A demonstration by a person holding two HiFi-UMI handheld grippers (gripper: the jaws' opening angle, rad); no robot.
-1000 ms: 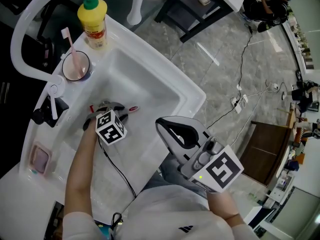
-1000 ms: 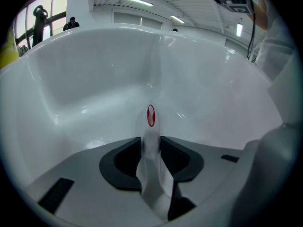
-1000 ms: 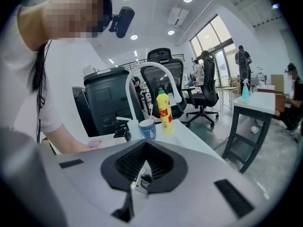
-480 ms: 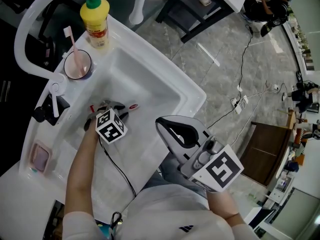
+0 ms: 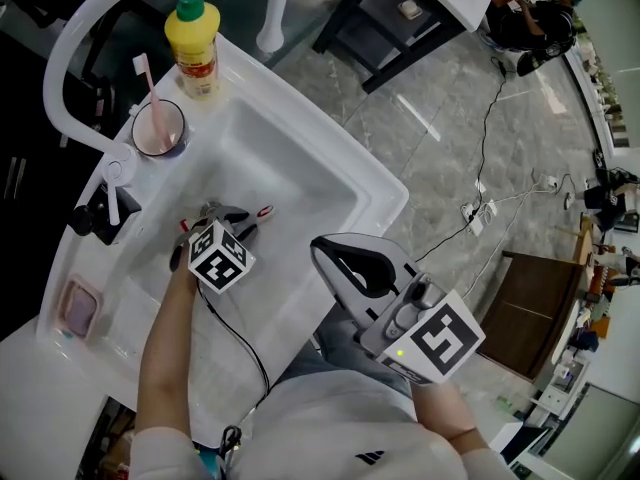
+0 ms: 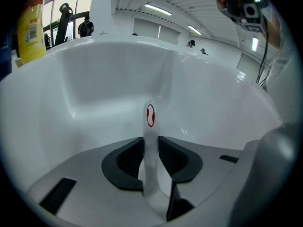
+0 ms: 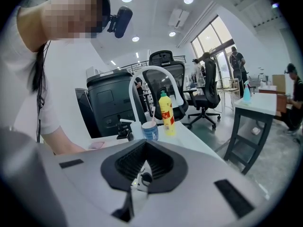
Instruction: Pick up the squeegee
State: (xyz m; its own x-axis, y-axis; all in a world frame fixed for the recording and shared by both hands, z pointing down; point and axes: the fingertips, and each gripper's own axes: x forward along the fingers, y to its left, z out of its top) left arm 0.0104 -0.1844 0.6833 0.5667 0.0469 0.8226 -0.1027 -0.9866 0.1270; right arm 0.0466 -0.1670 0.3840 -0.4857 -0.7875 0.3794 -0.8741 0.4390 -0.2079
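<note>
The squeegee (image 5: pixel 264 211) lies in the white sink (image 5: pixel 385 194); only its red-marked end shows past my left gripper (image 5: pixel 222 218) in the head view. In the left gripper view its white handle (image 6: pixel 150 126) with a red oval mark stands upright between the two dark pads (image 6: pixel 125 161). The left gripper (image 6: pixel 150 157) points steeply down into the basin. Its jaws are closing, and the pads touch the handle on both sides. My right gripper (image 5: pixel 338 255) hovers off the sink's front edge with its jaws together and nothing between them (image 7: pixel 142 167).
On the sink's back ledge stand a yellow bottle (image 5: pixel 193 38) with a green cap and a cup (image 5: pixel 158 128) holding a pink toothbrush. A faucet (image 5: pixel 110 193) sits at the left rim and a pink soap bar (image 5: pixel 78 311) lies lower left. Cables run over the grey floor (image 5: pixel 480 148).
The left gripper's marker cube has rolled slightly inside the basin while staying over the squeegee. The right gripper has kept still.
</note>
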